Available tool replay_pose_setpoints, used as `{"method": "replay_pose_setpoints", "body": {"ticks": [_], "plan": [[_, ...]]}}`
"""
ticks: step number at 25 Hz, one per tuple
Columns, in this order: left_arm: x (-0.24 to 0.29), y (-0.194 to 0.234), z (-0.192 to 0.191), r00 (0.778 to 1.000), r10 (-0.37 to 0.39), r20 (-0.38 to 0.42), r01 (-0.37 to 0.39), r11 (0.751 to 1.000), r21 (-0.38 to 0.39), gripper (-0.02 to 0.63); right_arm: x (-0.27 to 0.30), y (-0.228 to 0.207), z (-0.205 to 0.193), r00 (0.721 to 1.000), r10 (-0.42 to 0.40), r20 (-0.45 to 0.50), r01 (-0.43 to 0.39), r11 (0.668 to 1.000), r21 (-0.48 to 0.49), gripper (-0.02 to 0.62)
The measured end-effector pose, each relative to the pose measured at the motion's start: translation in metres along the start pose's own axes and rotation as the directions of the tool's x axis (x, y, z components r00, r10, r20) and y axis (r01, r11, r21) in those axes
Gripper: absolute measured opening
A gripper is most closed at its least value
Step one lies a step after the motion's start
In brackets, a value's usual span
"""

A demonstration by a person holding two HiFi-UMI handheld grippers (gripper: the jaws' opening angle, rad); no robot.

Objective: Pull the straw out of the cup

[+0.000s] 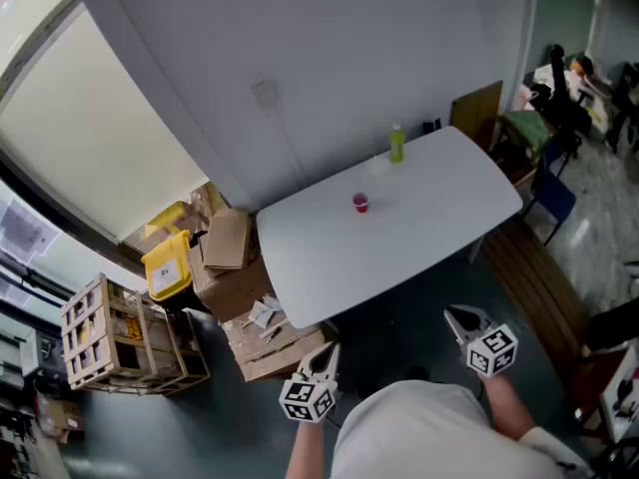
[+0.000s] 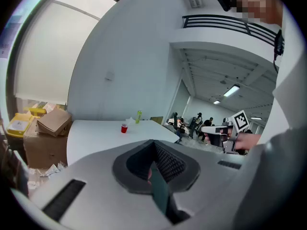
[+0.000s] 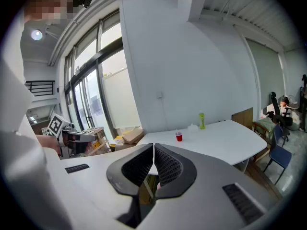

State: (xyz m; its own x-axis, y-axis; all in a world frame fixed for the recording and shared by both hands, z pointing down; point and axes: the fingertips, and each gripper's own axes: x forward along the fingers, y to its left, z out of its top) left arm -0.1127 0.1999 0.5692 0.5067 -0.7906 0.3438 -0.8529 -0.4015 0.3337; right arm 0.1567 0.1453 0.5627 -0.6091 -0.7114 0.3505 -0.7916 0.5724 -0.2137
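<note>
The red cup [image 1: 360,203] stands upright near the middle of the white table [image 1: 439,218], well apart from both pairs of tongs. It is too small in every view to show whether a straw stands in it. A green bottle [image 1: 396,144] stands upright closer to the table's far edge, near the wall [image 1: 329,58] and apart from the cup.

Both pairs of tongs are held low, short of the table's near edge, 1 on each side of the person's body. The left tongs [image 1: 327,352] are off the table's near left corner, and the left gripper view shows their jaws closed tip to tip with nothing between them. The right tongs [image 1: 460,316] are below the table's near edge towards its right end. In the right gripper view their ribbed pads [image 3: 165,166] meet in a thin line, also with nothing gripped. Each pair points across the table towards the cup and bottle, tilted slightly down.

To the left of the table, cardboard boxes [image 1: 232,267] are stacked on the floor against the wall, with a yellow bin [image 1: 168,264] beside them and a wooden crate [image 1: 110,342] further left. A blue chair [image 1: 551,194] stands past the table's right end.
</note>
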Motion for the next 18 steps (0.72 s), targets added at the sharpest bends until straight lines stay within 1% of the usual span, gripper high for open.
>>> {"method": "replay_pose_setpoints", "body": {"ticks": [3, 8, 18], "plan": [[0.002, 0.0001, 0.0008, 1.0, -0.003, -0.003, 0.003, 1.0, 0.002, 0.002, 0.0027, -0.0018, -0.0027, 1.0, 0.01, 0.006, -0.01, 1.0, 0.001, 0.038], [0.0065, -0.0023, 0.0027, 1.0, -0.008, -0.007, 0.008, 1.0, 0.007, 0.002, 0.0026, -0.003, 0.0037, 1.0, 0.005, 0.004, -0.005, 1.0, 0.005, 0.038], [0.0079, -0.0076, 0.0032, 1.0, 0.015, -0.005, -0.015, 1.0, 0.004, 0.002, 0.0017, -0.0091, 0.0062, 1.0, 0.028, 0.008, -0.028, 1.0, 0.012, 0.038]]}}
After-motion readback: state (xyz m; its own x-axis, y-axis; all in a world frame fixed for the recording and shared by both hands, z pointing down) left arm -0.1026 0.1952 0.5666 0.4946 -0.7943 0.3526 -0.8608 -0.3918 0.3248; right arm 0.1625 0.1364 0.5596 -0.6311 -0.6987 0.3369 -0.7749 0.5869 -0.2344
